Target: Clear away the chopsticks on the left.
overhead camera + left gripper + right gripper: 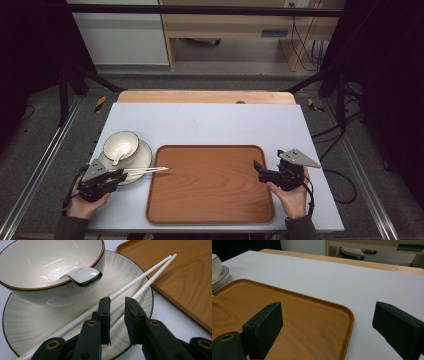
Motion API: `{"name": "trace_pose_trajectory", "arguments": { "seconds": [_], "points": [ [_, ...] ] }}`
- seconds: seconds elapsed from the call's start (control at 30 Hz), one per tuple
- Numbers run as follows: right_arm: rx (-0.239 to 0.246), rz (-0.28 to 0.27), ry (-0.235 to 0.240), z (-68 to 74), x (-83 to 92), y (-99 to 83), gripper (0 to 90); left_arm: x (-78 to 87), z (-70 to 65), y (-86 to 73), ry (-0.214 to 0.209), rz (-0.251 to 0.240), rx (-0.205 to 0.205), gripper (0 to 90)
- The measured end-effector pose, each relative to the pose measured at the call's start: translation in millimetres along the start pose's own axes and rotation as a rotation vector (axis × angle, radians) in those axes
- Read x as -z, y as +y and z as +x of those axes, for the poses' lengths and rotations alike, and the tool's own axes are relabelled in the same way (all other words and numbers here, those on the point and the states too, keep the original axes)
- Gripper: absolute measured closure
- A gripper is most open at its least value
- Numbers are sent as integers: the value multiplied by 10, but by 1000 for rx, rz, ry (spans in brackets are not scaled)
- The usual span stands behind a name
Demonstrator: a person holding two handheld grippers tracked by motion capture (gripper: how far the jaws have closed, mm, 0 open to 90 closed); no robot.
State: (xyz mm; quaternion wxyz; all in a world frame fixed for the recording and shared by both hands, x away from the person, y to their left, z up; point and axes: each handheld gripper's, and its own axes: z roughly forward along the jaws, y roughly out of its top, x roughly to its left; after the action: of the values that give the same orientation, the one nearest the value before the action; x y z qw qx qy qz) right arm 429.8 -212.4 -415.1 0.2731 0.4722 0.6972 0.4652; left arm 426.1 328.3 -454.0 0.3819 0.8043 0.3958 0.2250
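Note:
A pair of white chopsticks (150,272) lies across a cream plate (30,317), tips reaching over the edge of a wooden tray (187,277). On the plate stands a brown-rimmed bowl (50,255) with a white spoon (82,276) resting in it. My left gripper (117,302) hovers low over the plate's near rim. Its jaws stand narrowly apart; one chopstick runs through the gap and the other passes under the left jaw. In the high view the left gripper (122,175) sits at the chopsticks' (147,171) thick ends. My right gripper (327,312) is open and empty at the tray's (307,322) right edge.
The tray (210,185) lies bare in the middle of the white table mat (210,122). Plate (142,159) and bowl (120,145) sit just left of it. Bare mat stretches behind the tray, with a wooden table strip (205,96) beyond.

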Motion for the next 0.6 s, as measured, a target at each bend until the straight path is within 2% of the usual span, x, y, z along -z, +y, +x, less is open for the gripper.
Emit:
{"name": "trace_pose_trajectory", "arguments": {
  "seconds": [0.1, 0.2, 0.3, 0.4, 0.6],
  "points": [
    [0, 0, 2, 0, 0, 0, 96, -6, 6, 3, -9, 4, 7, 747],
    [0, 1, 3, 1, -1, 0, 96, -21, 12, -11, -29, 7, 15, 665],
    [-3, 1, 3, 2, -1, -1, 96, -39, 31, -19, -35, 20, 19, 657],
    [0, 2, 1, 1, -2, -2, 96, -36, 40, -19, -42, 16, 36, 667],
    [0, 1, 3, -5, -4, -4, 97, -30, 22, -10, -51, 22, 37, 754]
  ]
}}
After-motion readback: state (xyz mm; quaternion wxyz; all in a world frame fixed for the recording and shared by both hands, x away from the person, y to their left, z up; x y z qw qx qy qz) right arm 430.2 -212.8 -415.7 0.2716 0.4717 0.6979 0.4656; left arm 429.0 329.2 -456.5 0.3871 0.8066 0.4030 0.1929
